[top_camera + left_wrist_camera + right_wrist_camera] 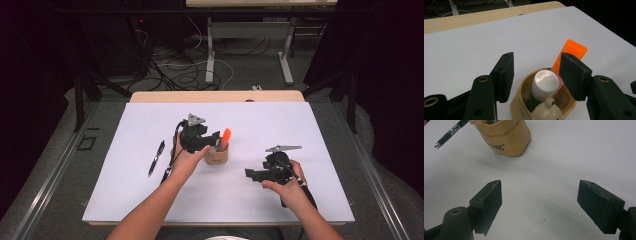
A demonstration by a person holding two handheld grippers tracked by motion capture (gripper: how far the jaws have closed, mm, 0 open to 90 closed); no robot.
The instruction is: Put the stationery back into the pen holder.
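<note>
High view: the left tool [214, 138] is held directly over the tan holder [217, 154] near the middle of the white table [300, 125]. An orange marker [226, 135] stands in the holder, leaning up and to the right. A black pen [156, 157] lies on the table well to the left of the holder, its long axis running near to far. The right tool [251, 173] hovers to the right of the holder, well apart from it, pointing left.

Left gripper view: the left tool [536, 72] is spread, empty, its jaws flanking the holder [517, 100]. The orange marker [570, 53] rises just beside the right jaw; contact cannot be confirmed. A white-capped tube [544, 83] and a cream knob-topped item [546, 112] also stand in the holder.

Right gripper view: the right tool [539, 202] is spread wide, empty, over bare table. The holder [506, 138] lies ahead and left; the pen [450, 133] lies farther left.

Judgement: the left tool is the nearer one to the marker.
</note>
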